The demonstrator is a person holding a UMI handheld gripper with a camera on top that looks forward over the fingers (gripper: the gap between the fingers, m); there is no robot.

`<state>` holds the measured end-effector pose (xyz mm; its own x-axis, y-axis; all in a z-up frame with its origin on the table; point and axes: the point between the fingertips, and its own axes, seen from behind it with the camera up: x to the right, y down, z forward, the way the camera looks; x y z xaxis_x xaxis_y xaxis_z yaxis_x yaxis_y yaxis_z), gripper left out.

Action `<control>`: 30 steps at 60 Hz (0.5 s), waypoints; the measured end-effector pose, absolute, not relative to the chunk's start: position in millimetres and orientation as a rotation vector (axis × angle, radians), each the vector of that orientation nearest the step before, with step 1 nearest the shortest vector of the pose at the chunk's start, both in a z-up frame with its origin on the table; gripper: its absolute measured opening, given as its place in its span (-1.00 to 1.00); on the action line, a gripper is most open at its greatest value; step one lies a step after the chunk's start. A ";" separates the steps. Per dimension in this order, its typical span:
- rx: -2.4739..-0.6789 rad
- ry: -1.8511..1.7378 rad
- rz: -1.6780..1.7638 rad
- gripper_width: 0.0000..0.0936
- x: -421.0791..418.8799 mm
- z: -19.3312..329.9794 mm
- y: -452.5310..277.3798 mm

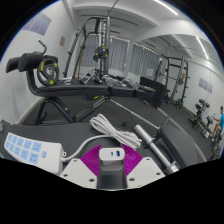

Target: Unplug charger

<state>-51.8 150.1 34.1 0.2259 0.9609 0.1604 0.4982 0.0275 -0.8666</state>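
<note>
My gripper (112,158) is shut on a white charger block (112,155) with two ports on its face. Both magenta pads (96,159) press on its sides. A white cable (113,130) lies coiled just ahead of the fingers, on a dark surface. Whether the cable joins the charger I cannot tell. A white power strip with several blue-ringed sockets (27,148) lies to the left of the fingers. The charger is held clear of the strip.
A black weight bench (85,90) and gym machines (98,50) stand beyond. A grey metal bar (150,137) lies right of the cable. A rack (178,80) stands at the far right. Grey floor spreads between them.
</note>
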 end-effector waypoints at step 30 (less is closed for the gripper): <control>-1.609 -1.491 0.664 0.83 -32.5 33.5 137.2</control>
<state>-32.5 137.2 33.5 0.1582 0.9758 0.1512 0.5408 0.0425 -0.8401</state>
